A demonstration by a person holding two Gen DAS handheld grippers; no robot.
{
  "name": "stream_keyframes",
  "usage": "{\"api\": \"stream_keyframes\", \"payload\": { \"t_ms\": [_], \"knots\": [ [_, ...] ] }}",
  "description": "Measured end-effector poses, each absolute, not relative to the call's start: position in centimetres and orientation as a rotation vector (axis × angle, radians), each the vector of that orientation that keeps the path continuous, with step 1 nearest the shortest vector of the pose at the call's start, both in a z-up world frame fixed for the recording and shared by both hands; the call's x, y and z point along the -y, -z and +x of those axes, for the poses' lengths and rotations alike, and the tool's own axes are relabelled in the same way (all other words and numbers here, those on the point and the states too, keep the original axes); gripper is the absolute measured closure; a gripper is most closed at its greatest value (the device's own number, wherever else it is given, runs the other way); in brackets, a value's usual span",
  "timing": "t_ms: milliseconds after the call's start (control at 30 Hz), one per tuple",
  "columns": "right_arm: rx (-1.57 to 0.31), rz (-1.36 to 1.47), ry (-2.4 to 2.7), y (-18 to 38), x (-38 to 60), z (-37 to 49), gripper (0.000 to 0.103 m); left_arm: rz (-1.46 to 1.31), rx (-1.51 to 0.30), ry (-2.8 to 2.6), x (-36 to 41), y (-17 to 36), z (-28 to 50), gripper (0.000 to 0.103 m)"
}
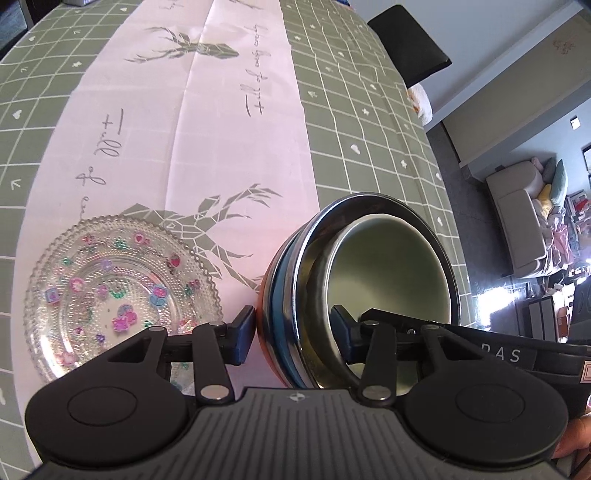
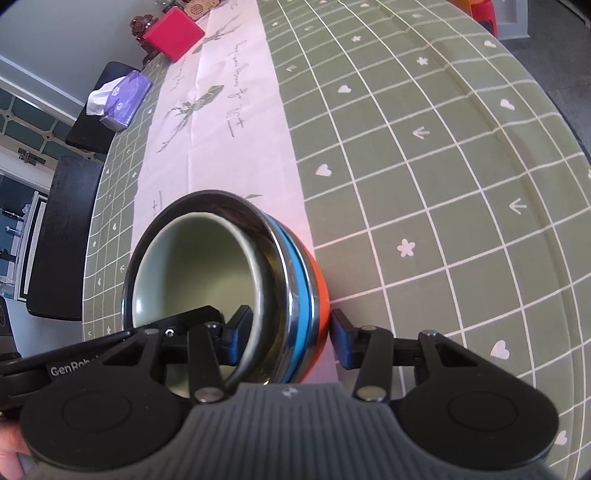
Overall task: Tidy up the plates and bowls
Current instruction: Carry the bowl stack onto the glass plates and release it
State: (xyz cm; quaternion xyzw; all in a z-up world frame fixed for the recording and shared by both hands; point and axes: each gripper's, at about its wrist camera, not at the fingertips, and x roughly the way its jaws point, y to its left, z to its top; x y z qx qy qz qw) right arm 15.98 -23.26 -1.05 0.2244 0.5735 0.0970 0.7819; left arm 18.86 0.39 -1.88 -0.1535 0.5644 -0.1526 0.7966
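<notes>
A green checked cloth with a pink runner bears one glass plate lower left, while both grippers clamp one nested bowl stack at centre.

A table carried a green tablecloth with a white grid, hearts and arrows. A pale pink runner printed with deer lay along its middle. 1 glass plate with coloured flowers rested on the runner. A purple tissue pack and a red box sat farther along the table.
</notes>
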Motion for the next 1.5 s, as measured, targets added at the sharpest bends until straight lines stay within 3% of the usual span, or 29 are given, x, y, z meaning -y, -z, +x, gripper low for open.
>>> {"api": "stream_keyframes", "payload": {
  "t_ms": [367, 767, 1500],
  "knots": [
    [-1.209, 0.405, -0.295, -2.0, 16.6, 16.2, 0.058, -0.392, -1.151, 0.237, -7.0, -0.6, 16.9, 0.053],
    [-1.270, 0.324, -0.385, -0.9, 9.0, 18.0, 0.059, -0.477, -1.162, 0.110, -13.6, 0.6, 16.2, 0.053],
    [-1.317, 0.310, -0.399, 1.3, 8.0, 18.7, 0.060, -0.473, -1.182, 0.072, -13.9, 2.3, 16.0, 0.053]
  ]
}}
